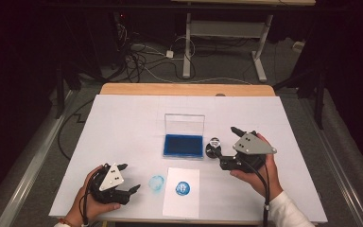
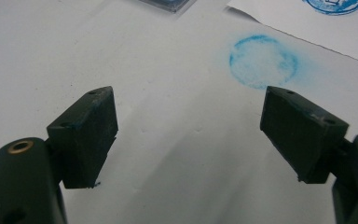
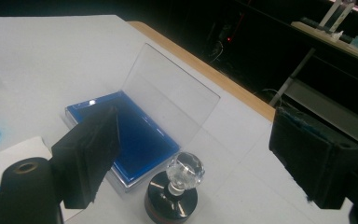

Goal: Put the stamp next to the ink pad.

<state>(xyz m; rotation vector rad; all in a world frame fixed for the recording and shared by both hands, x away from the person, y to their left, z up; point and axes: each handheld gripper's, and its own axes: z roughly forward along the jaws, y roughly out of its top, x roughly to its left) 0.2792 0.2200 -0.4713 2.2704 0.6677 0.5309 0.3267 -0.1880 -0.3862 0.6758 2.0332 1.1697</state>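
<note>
Blue ink already sits on the white sheet of paper (image 1: 182,191) at the lower centre of the high view as a round stamped print (image 1: 182,188), so the pressing looks done at least once. The tool for it, a round black stamp with a clear faceted knob (image 1: 213,146), stands upright on the white counter (image 1: 123,123) right of centre, just beside the right edge of the open blue ink pad in its clear hinged case (image 1: 183,144); the lid stands up behind the pad. In the right gripper view the stamp (image 3: 172,198) shows at the bottom centre, between the jaws but not touched by them.

Spread wide and holding nothing, the right hand-held gripper (image 1: 226,146) hangs just right of the stamp, its jaws pointing toward it. Either the stamp has just been set down or a new grasp is about to come; I cannot tell which. Nothing shows whether more prints are wanted.

Left of the paper a fainter pale-blue smudged ring (image 1: 156,183) lies directly on the counter. The left hand-held gripper (image 1: 130,178), at the lower left, is also spread and empty, resting near that ring (image 2: 263,61).
</note>
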